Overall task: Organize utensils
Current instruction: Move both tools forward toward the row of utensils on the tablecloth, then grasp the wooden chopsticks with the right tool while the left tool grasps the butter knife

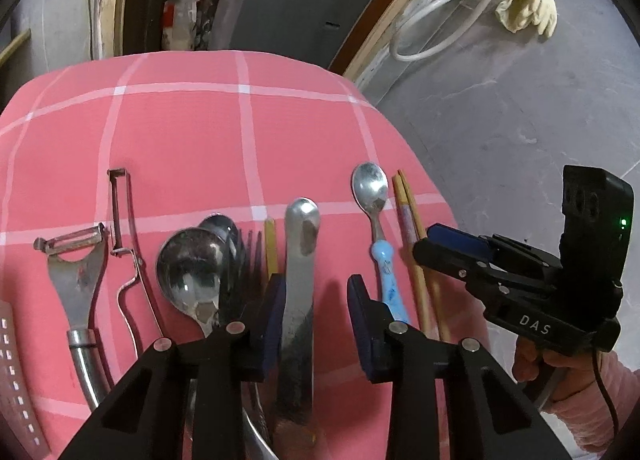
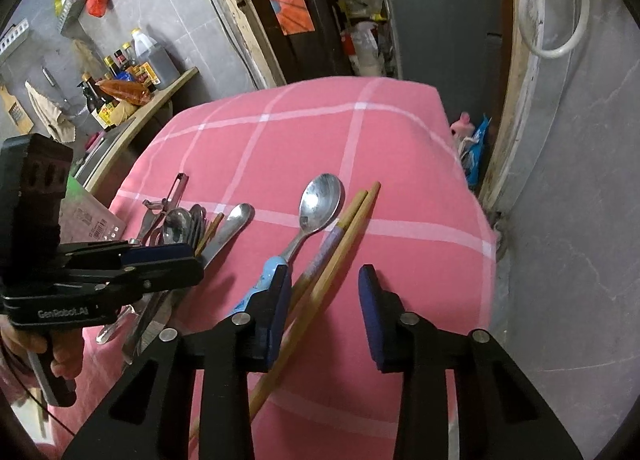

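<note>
Left gripper (image 1: 316, 296) jaws wide, metal knife (image 1: 298, 300) lay between them, not pinched. Right gripper (image 2: 324, 300) jaws wide over chopsticks (image 2: 332, 260) near right edge of pink checked desk (image 2: 304, 132). Blue-handled spoon (image 2: 308, 216) just beside chopsticks. Peelers (image 1: 96, 260), big spoons (image 1: 188, 268), fork (image 1: 244, 272) lay near desk's left edge.

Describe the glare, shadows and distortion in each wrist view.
Left wrist view: strong fisheye bending of the cloth grid, dark corner vignette, soft glare on the big spoon, faint shadows beside the claw fingers. Right wrist view: same barrel distortion, spoon bowl shines, the chopsticks stay sharp, soft shadows on cloth.
</note>
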Tool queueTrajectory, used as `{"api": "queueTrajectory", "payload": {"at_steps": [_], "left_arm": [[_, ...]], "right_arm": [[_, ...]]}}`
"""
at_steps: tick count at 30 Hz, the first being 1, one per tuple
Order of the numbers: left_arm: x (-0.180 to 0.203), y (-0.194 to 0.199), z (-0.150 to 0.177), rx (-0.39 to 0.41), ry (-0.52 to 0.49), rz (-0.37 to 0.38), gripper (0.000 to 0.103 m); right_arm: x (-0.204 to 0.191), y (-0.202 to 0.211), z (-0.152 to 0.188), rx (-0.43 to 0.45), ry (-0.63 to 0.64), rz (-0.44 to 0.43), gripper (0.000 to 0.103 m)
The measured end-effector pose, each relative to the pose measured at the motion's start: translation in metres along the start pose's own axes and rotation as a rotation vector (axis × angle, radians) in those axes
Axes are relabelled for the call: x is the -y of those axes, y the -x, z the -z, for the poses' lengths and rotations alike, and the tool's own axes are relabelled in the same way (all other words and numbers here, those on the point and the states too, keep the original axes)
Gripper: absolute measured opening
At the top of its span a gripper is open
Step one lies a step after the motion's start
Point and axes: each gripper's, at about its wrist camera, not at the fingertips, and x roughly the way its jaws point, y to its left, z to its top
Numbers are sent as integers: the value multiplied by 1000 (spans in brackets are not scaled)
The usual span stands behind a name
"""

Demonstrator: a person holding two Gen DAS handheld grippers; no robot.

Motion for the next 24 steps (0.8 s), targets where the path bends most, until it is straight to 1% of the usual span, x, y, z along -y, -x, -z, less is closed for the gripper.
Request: {"api": "queueTrajectory", "payload": {"at_steps": [5, 6, 9, 10, 12, 15, 17, 24], "left_arm": [[0, -4, -12, -31, -6, -35, 30], [0, -5, -15, -39, -5, -36, 30], [-3, -5, -20, -61, 9, -22, 30], [-2, -5, -21, -68, 10, -15, 28], [0, -5, -21, -80, 3, -3, 25], [6, -4, -21, -86, -21, -6, 25], [6, -8, -22, -111, -28, -19, 25], [7, -12, -27, -144, -20, -25, 24]], "right_arm": [[3, -9, -8, -35, -10, -29, 27], [2, -11, -9, -40, -14, -32, 25], [5, -13, -11, -49, -30, -47, 23], [5, -14, -11, -51, -36, -54, 22], [7, -15, -10, -51, -44, -61, 22], [9, -15, -7, -49, -45, -67, 22], [10, -15, -7, -50, -43, -69, 22], [13, -18, -10, -67, -37, -94, 22]]}}
